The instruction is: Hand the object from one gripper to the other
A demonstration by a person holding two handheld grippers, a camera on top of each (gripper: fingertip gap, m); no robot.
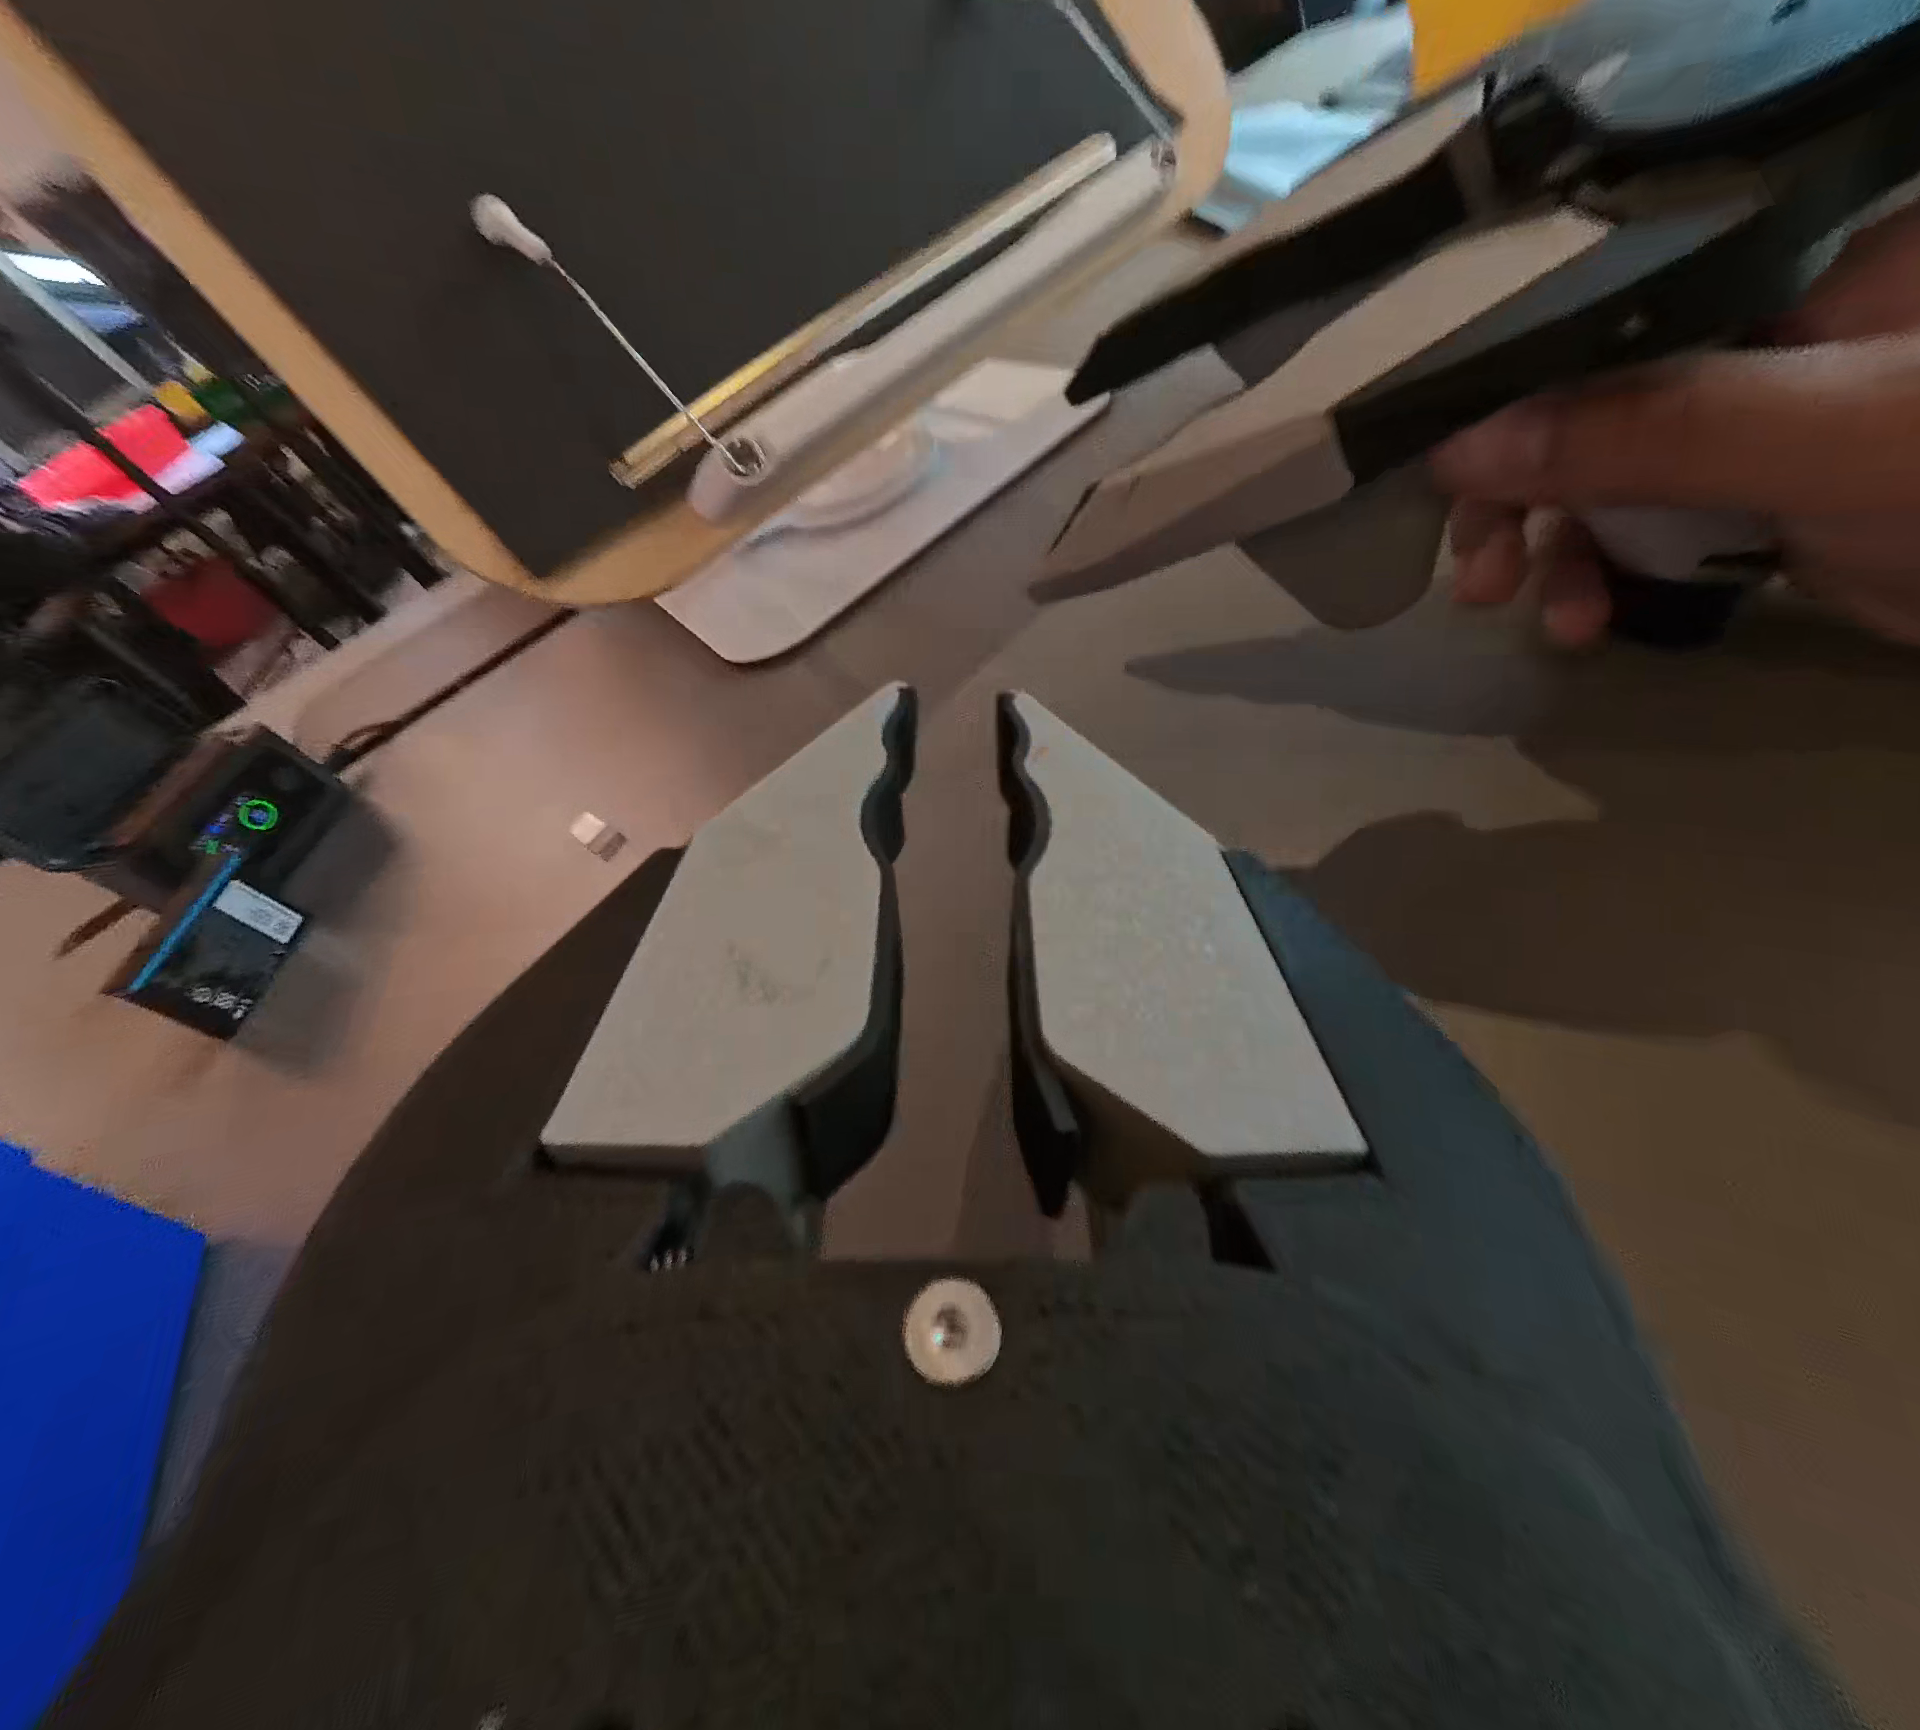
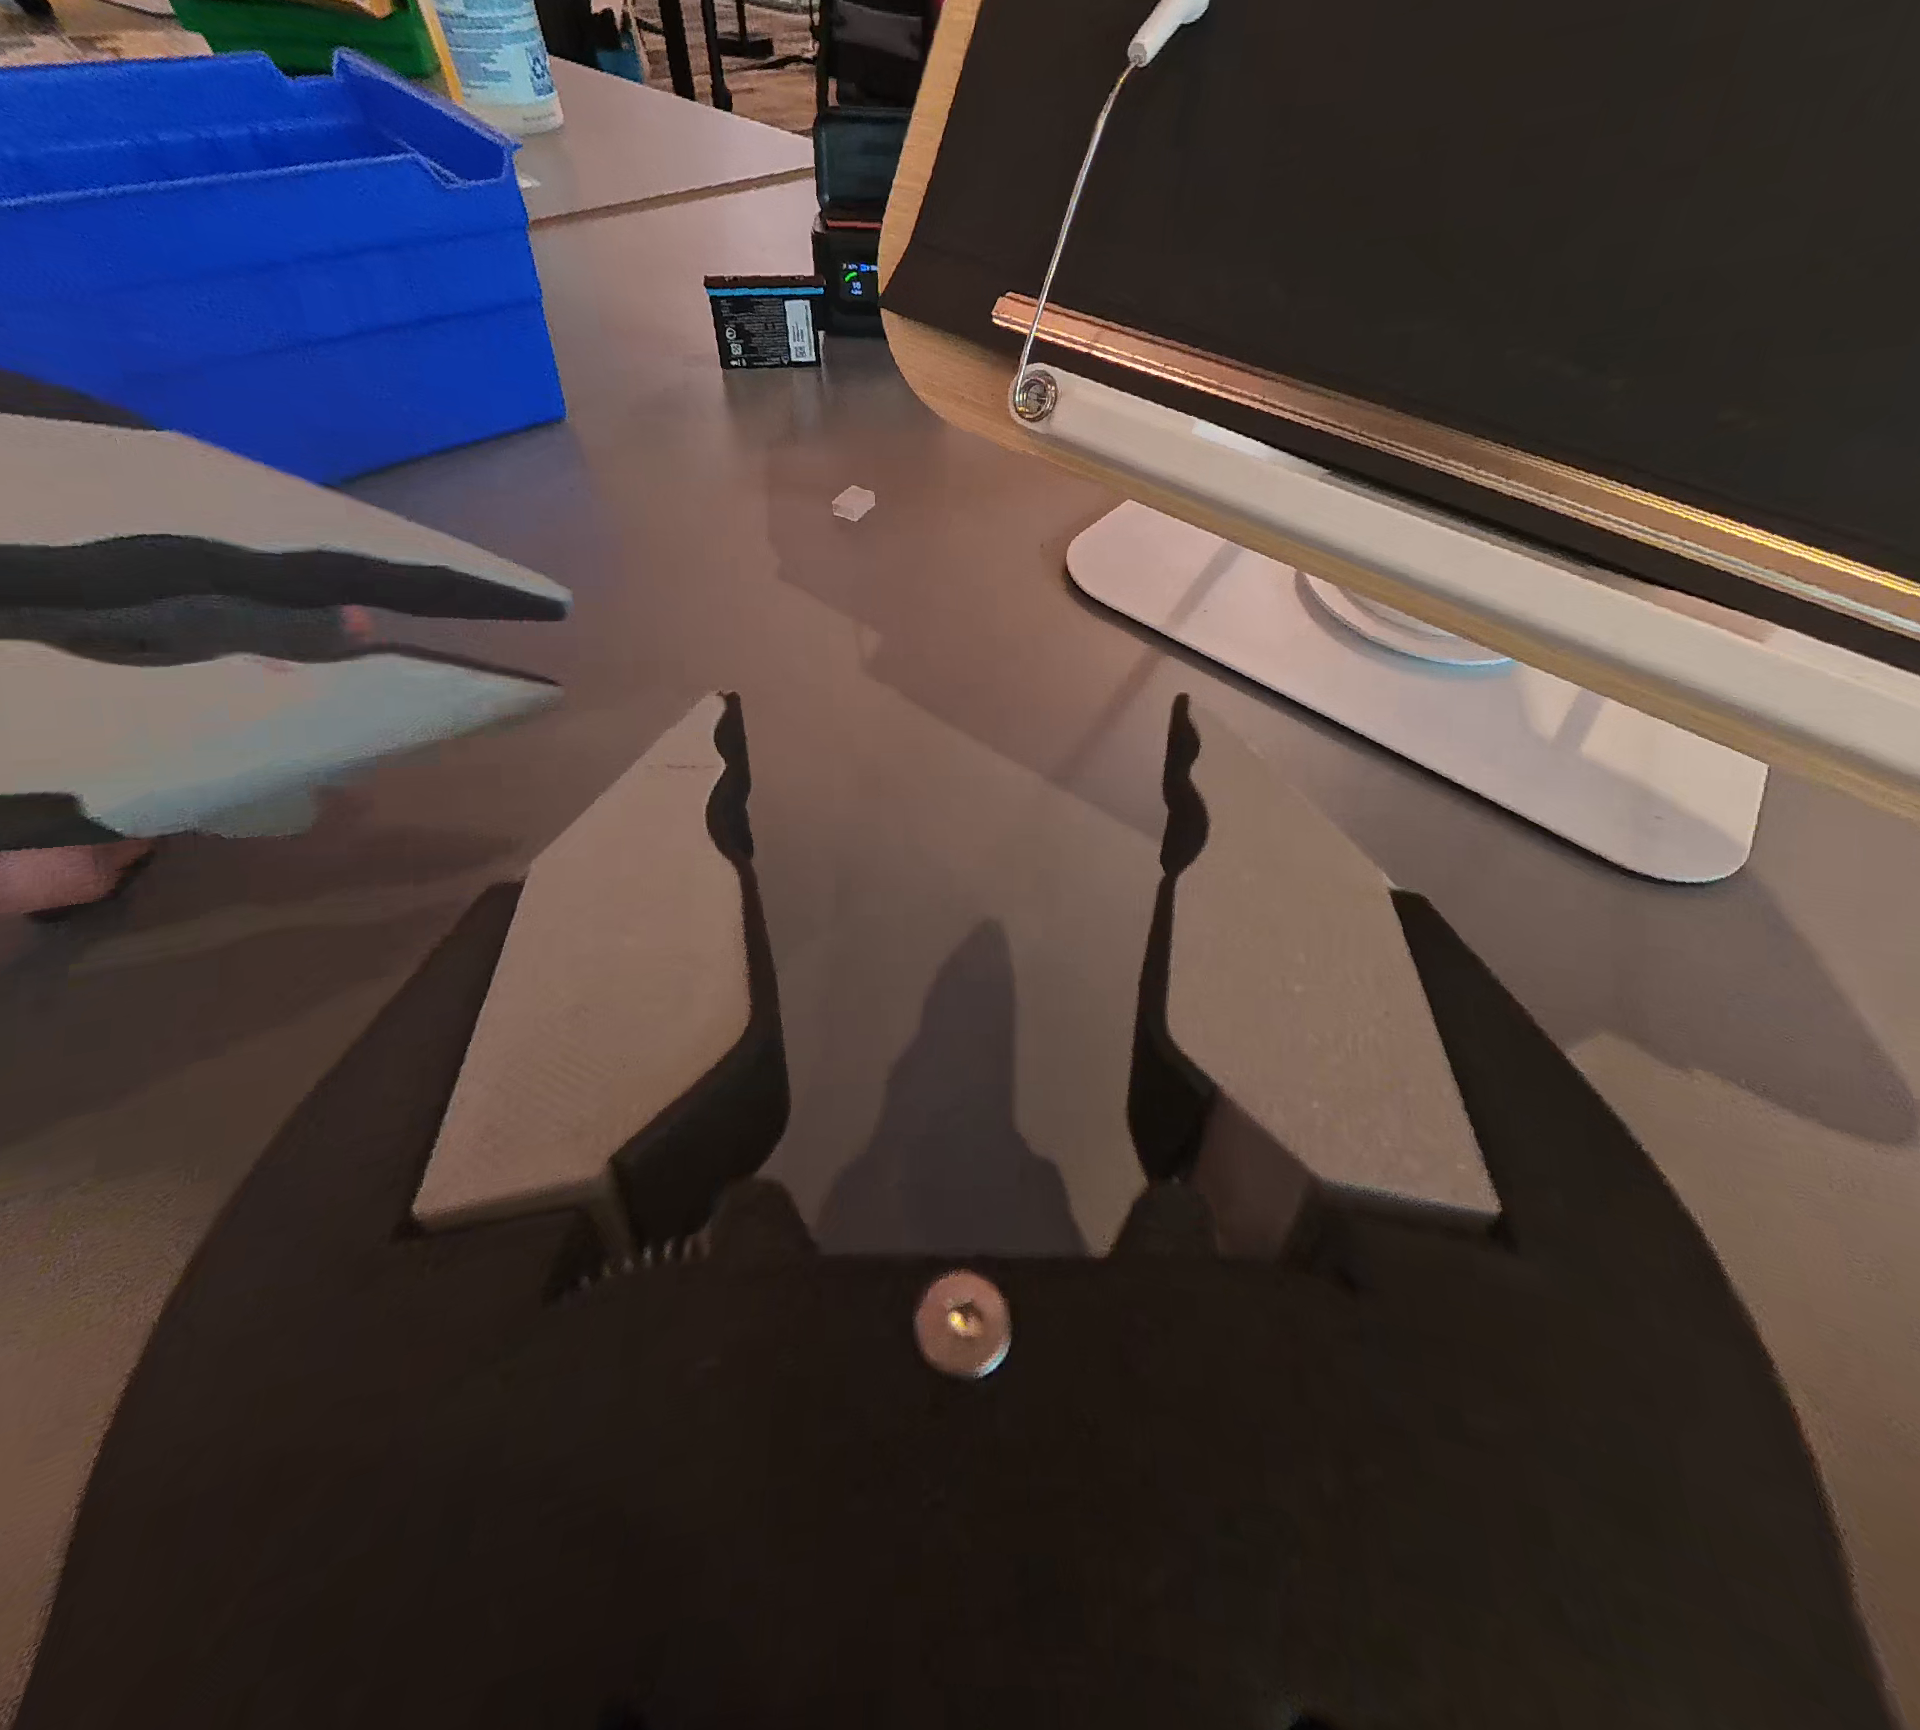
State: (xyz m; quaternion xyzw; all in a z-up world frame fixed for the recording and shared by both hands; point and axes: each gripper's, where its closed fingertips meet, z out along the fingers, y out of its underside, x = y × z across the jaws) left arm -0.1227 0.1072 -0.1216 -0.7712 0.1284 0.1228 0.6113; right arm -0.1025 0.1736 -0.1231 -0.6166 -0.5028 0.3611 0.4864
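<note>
the small pale block (image 2: 853, 502), apparently the object, lies on the brown surface (image 2: 675, 454), untouched, well ahead of both tools; so i judge the pickup is not yet begun.

going left to right in the right wrist view: a ribbed blue plastic bin (image 2: 260, 246), the left tongs (image 2: 556, 646) nearly together and empty, a flat black battery (image 2: 767, 324), then the right tongs (image 2: 951, 709) apart and empty, and a dark board with pale wooden rim (image 2: 1455, 122) on a white stand.

next: one pair must reach forward, straddle the tiny block squarely, and close.
</note>
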